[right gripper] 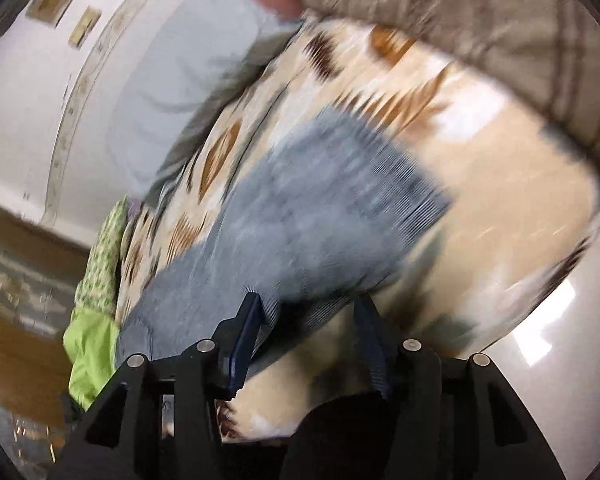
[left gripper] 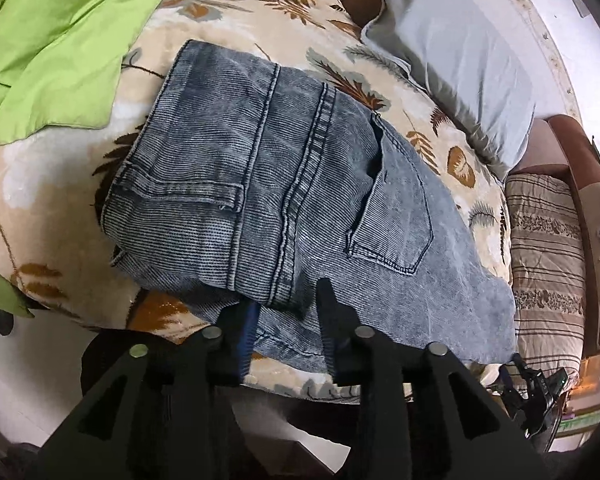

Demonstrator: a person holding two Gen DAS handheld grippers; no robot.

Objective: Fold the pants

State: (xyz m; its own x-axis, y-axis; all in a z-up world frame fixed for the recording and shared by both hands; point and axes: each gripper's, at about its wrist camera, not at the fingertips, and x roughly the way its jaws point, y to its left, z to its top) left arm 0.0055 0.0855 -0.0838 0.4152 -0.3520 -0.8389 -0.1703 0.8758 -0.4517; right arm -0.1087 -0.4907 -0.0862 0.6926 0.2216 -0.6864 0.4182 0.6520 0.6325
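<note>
Two grippers are hanging at the near edge of the folded jeans [left gripper: 276, 184], which are lying on the leaf-print blanket [left gripper: 228, 12] just ahead of them. The left gripper [left gripper: 286, 300] is standing slightly apart, denim between its jaws but seemingly unpinched; the right gripper [right gripper: 308, 312] is gaping wider, holding nothing. Judging from here, a finger catching the hem on withdrawal could be dragging the top layer askew.

Left wrist view angled down, close over folded jeans [left gripper: 268, 184], right wrist view blurred, both sharing the leaf-print blanket [left gripper: 260, 12].
</note>
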